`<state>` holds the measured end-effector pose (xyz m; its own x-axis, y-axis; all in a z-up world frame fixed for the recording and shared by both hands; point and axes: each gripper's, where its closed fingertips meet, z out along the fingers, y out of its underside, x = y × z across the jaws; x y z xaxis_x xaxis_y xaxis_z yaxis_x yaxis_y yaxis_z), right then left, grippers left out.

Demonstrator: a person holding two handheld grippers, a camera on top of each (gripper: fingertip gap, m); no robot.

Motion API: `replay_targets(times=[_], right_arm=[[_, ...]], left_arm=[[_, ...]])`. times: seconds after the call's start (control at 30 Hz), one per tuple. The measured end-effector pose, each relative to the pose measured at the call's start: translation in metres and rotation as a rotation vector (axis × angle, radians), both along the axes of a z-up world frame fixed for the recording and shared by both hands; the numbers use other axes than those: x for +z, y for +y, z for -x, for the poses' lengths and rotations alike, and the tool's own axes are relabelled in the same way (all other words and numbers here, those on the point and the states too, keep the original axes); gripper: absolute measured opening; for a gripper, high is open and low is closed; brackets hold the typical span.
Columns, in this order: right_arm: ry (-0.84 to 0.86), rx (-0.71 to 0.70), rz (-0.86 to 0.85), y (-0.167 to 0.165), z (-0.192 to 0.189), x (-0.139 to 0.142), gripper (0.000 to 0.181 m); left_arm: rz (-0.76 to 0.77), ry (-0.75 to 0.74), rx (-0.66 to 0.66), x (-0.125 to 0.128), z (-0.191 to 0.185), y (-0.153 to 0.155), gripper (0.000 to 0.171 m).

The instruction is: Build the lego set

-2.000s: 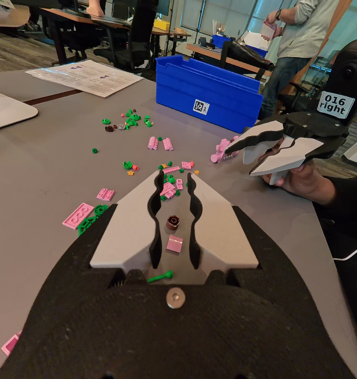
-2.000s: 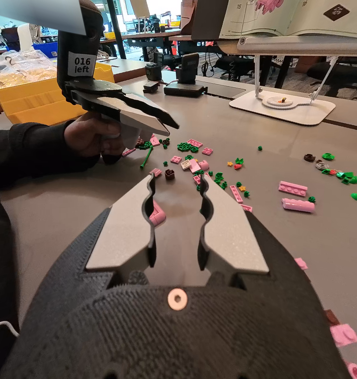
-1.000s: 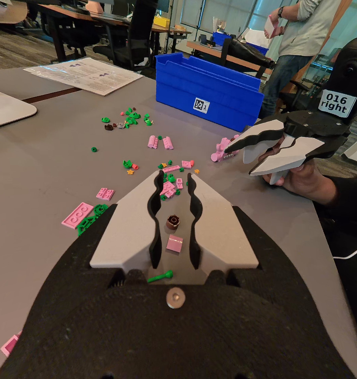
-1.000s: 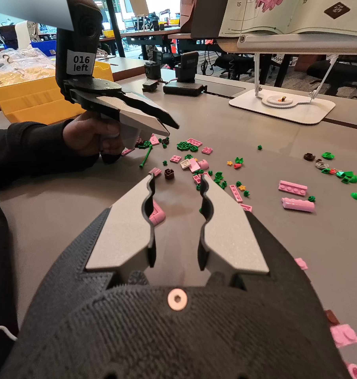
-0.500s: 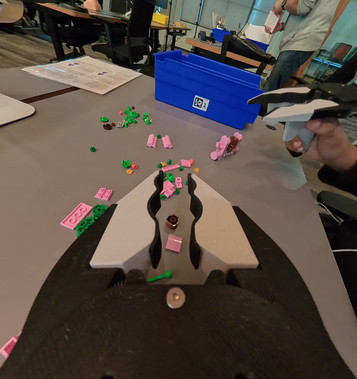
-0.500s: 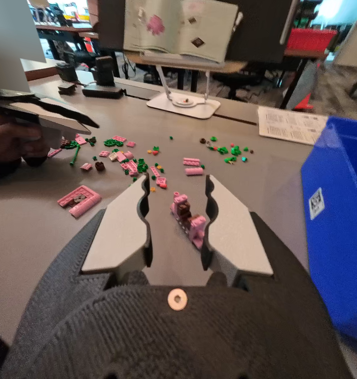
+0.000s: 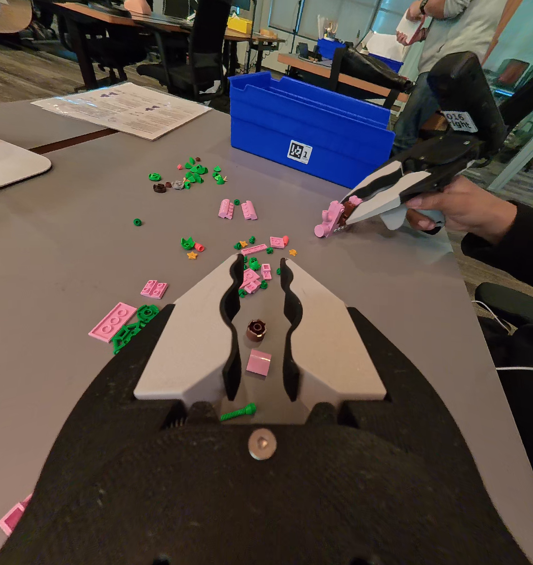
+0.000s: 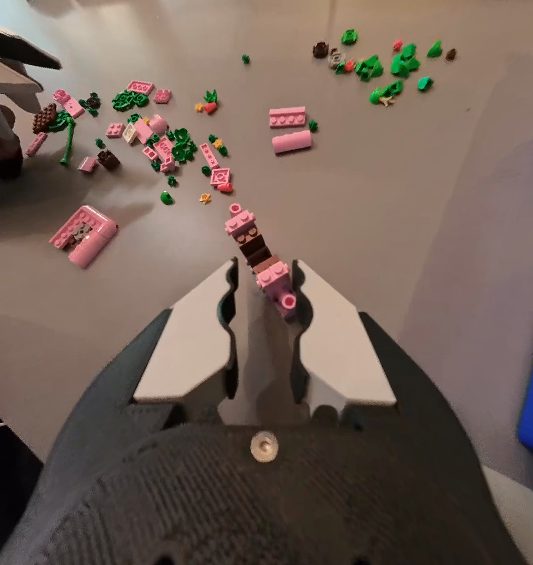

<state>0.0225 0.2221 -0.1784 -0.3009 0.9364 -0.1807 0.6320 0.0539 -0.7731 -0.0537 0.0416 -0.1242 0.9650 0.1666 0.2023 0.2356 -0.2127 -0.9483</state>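
While our left gripper (image 7: 258, 263) gaped empty over scattered lego pieces (image 7: 253, 275), our right gripper (image 8: 264, 264) straddled, parted, the pink-and-brown assembly (image 8: 253, 247) beside the blue bin (image 7: 308, 128).

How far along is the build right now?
Early. Done: a pink-and-brown subassembly and a curved pink frame piece. In hand: the open right gripper straddles the subassembly, not clamped. Left gripper is open and empty. Left: most loose bricks lie scattered on the table.
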Motion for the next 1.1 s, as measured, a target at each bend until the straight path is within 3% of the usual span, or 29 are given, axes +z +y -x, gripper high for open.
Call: replay_targets(times=[0.13, 0.33, 0.5, 0.63, 0.73, 0.83, 0.97, 1.1], right_arm=[[0.0, 0.012, 0.095, -0.008, 0.001, 0.011, 0.02], [0.153, 0.083, 0.529, -0.041, 0.003, 0.07, 0.019], [0.296, 0.098, 0.419, -0.057, 0.009, 0.087, 0.019], [0.346, 0.181, 0.268, -0.088, 0.013, 0.094, 0.019], [0.378, 0.278, 0.27, -0.119, 0.017, 0.103, 0.019], [0.413, 0.382, 0.337, -0.149, 0.023, 0.111, 0.019], [0.444, 0.476, 0.395, -0.177, 0.033, 0.112, 0.019], [0.508, 0.504, 0.378, -0.186, 0.037, 0.11, 0.019]], left_arm=[[0.0, 0.001, 0.0, 0.0, 0.0, 0.0, 0.022], [0.002, 0.003, -0.003, 0.0, -0.001, 0.0, 0.022], [-0.01, 0.012, -0.049, 0.002, -0.01, 0.003, 0.025], [-0.036, 0.018, -0.14, 0.006, -0.031, 0.011, 0.04], [-0.048, 0.046, -0.192, 0.01, -0.044, 0.014, 0.056], [-0.055, 0.045, -0.221, 0.011, -0.051, 0.016, 0.061], [-0.085, 0.021, -0.262, 0.016, -0.054, 0.012, 0.048], [-0.095, 0.007, -0.317, 0.016, -0.057, 0.008, 0.023]])
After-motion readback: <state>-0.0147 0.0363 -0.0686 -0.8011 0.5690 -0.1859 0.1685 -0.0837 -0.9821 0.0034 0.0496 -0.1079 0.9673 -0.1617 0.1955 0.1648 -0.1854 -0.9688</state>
